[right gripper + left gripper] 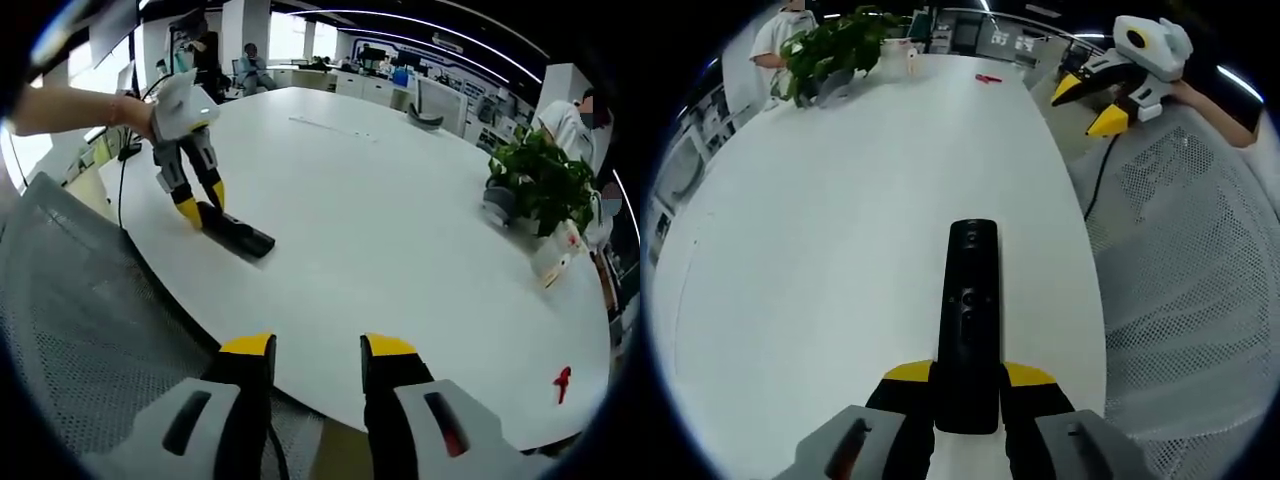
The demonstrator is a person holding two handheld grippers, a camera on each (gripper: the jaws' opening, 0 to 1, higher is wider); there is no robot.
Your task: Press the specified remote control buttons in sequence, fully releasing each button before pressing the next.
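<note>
Two yellow-tipped grippers are in use around a black remote control [970,320], which lies on the white surface [840,250] near its curved edge. The left gripper [968,375] has its jaws clenched on the near end of the remote control, the buttons facing up. The right gripper [315,348] hangs off the surface edge, well apart from the remote control, jaws released with nothing between them. A potted plant [830,50] and a small red object [988,78] sit far beyond the remote control.
</note>
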